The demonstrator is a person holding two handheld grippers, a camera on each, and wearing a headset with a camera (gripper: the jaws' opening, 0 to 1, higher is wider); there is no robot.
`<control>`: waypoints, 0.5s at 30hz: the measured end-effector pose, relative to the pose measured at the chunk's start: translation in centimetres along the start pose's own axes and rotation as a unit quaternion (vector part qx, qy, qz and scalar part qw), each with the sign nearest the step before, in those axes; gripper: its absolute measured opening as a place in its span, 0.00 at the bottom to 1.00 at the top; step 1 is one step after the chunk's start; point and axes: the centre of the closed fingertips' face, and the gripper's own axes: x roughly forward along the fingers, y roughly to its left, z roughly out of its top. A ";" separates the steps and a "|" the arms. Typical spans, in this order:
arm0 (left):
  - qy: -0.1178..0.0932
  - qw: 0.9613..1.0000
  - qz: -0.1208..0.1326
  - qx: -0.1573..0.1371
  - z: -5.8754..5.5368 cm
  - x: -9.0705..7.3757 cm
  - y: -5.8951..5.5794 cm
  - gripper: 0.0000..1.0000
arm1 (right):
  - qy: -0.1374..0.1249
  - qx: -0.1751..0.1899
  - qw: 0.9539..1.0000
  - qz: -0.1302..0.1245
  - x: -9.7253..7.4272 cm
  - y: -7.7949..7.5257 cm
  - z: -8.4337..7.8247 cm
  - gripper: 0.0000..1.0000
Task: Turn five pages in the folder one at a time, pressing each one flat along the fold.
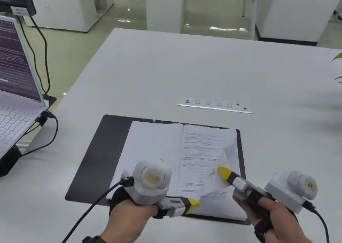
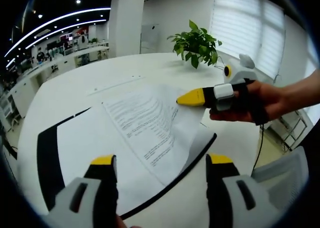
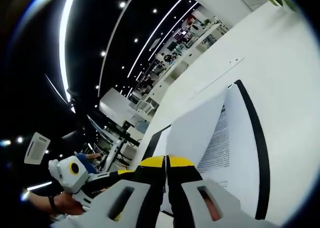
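Right tongs (image 1: 224, 173) are pinched shut on the outer edge of a printed page (image 2: 150, 123), holding it raised off the open folder (image 1: 99, 157) at the tabletop's (image 1: 160, 67) near edge. Left tongs (image 2: 161, 163) gape wide just above the folder's near edge.

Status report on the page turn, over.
Right gripper shut on white printed page, corner raised. Left gripper open above black folder. Nothing in the way.

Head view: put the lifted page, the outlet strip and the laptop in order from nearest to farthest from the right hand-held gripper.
1. Page: pinched in the right hand-held gripper.
2. Outlet strip: mid-table, beyond the folder.
3. Laptop: far left edge.
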 end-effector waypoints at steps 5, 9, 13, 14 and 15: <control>-0.008 1.000 0.009 -0.005 0.0 -1.5 0.9 0.73 | 0.004 -0.005 1.000 0.007 1.3 1.1 -0.2 0.00; -0.016 1.000 0.023 -0.014 0.0 -2.6 2.1 0.73 | 0.006 -0.006 1.000 0.013 2.4 2.0 -0.2 0.00; -0.021 0.999 0.035 -0.024 -0.4 -3.9 3.1 0.73 | 0.008 -0.007 1.000 0.021 3.5 2.9 -0.5 0.00; -0.022 0.999 0.037 -0.024 -0.4 -4.2 3.3 0.73 | 0.008 -0.007 1.000 0.022 3.7 3.0 -0.6 0.00; -0.024 0.999 0.041 -0.024 -0.4 -4.6 3.6 0.73 | 0.008 -0.004 1.000 0.024 4.0 3.4 -0.8 0.00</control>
